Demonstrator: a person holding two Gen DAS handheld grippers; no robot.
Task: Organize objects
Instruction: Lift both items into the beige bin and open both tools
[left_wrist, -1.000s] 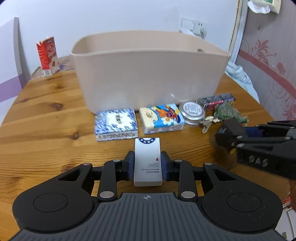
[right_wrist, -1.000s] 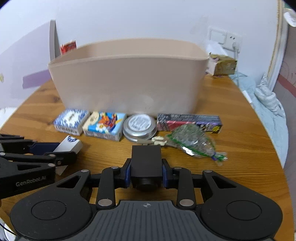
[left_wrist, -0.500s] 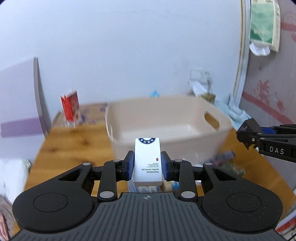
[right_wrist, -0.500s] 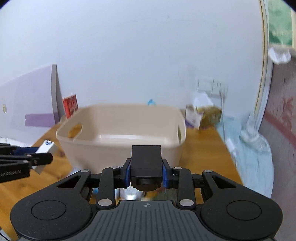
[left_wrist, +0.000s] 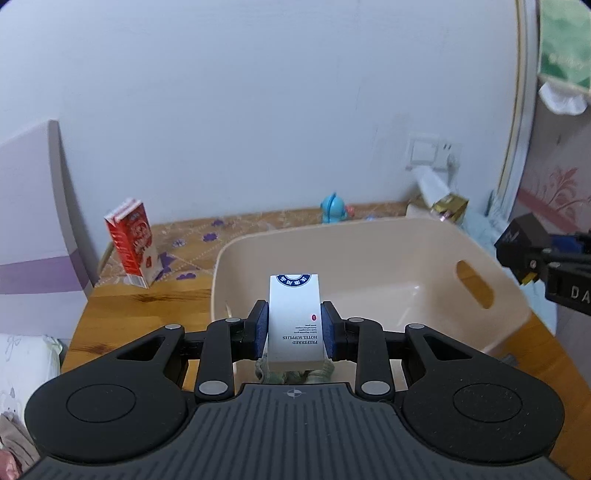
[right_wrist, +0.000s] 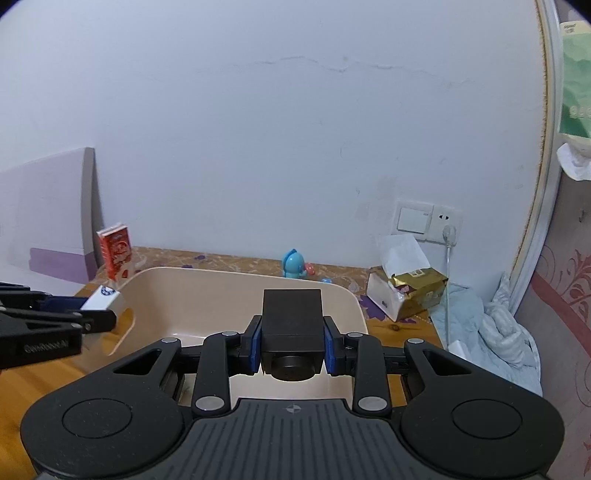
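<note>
My left gripper (left_wrist: 294, 325) is shut on a small white box (left_wrist: 294, 317) with a blue round logo, held above the near rim of the beige plastic bin (left_wrist: 369, 266). My right gripper (right_wrist: 291, 343) is shut on a black box (right_wrist: 291, 314) with a round lens-like end, held above the bin's near edge (right_wrist: 221, 288). The bin's inside looks empty. Each gripper shows at the side of the other's view: the right one (left_wrist: 532, 258) and the left one (right_wrist: 92, 314).
A wooden table (left_wrist: 129, 306) carries the bin. A red and white carton (left_wrist: 131, 245), a blue toy figure (right_wrist: 293, 264) and a gold and white packet (right_wrist: 410, 291) stand behind the bin by the wall. A purple and white panel (left_wrist: 33, 221) stands at the left. Cloth (right_wrist: 491, 332) lies at the right.
Both grippers have risen from table level in front of the bin to above its near rim, each still holding its box. The items on the table before the bin have dropped from view.
</note>
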